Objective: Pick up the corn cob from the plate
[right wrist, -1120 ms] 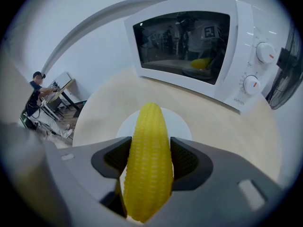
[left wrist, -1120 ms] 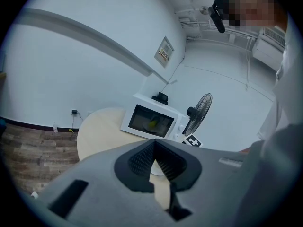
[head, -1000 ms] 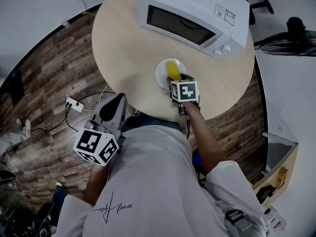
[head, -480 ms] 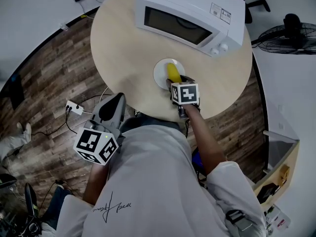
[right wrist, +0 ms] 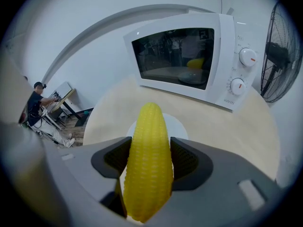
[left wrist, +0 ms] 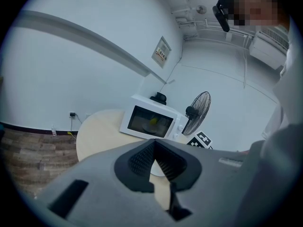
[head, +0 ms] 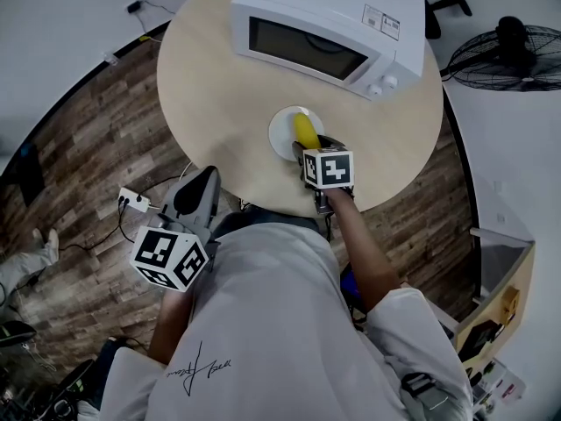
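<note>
A yellow corn cob (right wrist: 147, 160) sits between the jaws of my right gripper (right wrist: 149, 157), which is shut on it, the cob's tip pointing toward the microwave. In the head view the corn cob (head: 304, 129) lies over the small white plate (head: 280, 133) on the round table, with the right gripper (head: 314, 144) at its near end. I cannot tell whether the cob touches the plate (right wrist: 183, 126). My left gripper (head: 207, 177) hangs off the table's near-left edge, over the floor; the left gripper (left wrist: 154, 156) is shut and holds nothing.
A white microwave (head: 320, 33) with its door shut stands at the back of the light wooden table (head: 219, 103). A black floor fan (head: 513, 55) is to the right. On the wood floor at the left lies a power strip (head: 133, 203) with its cable.
The head view has shifted a little. The right gripper stays shut on the corn over the plate, and the left gripper has hardly moved.
</note>
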Action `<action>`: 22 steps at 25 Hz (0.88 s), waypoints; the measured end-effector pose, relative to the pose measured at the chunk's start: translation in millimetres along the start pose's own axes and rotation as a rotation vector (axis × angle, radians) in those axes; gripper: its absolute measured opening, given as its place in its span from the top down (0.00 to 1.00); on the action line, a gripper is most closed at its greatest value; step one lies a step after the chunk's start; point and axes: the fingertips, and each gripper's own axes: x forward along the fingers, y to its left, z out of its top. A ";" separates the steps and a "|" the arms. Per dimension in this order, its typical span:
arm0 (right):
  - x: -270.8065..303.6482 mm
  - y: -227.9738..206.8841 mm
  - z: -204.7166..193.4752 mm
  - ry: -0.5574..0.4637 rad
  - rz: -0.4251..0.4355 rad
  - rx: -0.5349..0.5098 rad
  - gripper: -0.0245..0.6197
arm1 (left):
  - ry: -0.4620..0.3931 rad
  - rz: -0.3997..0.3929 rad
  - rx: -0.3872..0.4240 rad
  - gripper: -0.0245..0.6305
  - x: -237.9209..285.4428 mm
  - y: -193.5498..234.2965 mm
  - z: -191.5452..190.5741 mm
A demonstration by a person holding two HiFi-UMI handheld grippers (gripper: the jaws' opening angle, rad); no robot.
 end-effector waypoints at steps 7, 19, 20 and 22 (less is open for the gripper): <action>-12.3 0.4 8.2 -0.032 0.008 0.020 0.55 | 0.003 -0.009 0.007 0.98 4.4 -0.7 4.3; -29.8 7.2 10.0 -0.074 0.024 0.043 0.55 | 0.002 -0.008 0.003 0.98 1.5 1.3 2.9; -31.9 8.2 10.0 -0.079 0.025 0.044 0.55 | 0.003 -0.009 0.003 0.98 0.7 1.2 2.5; -36.7 10.4 10.7 -0.088 0.026 0.046 0.55 | 0.004 -0.009 0.003 0.98 -1.1 0.9 2.0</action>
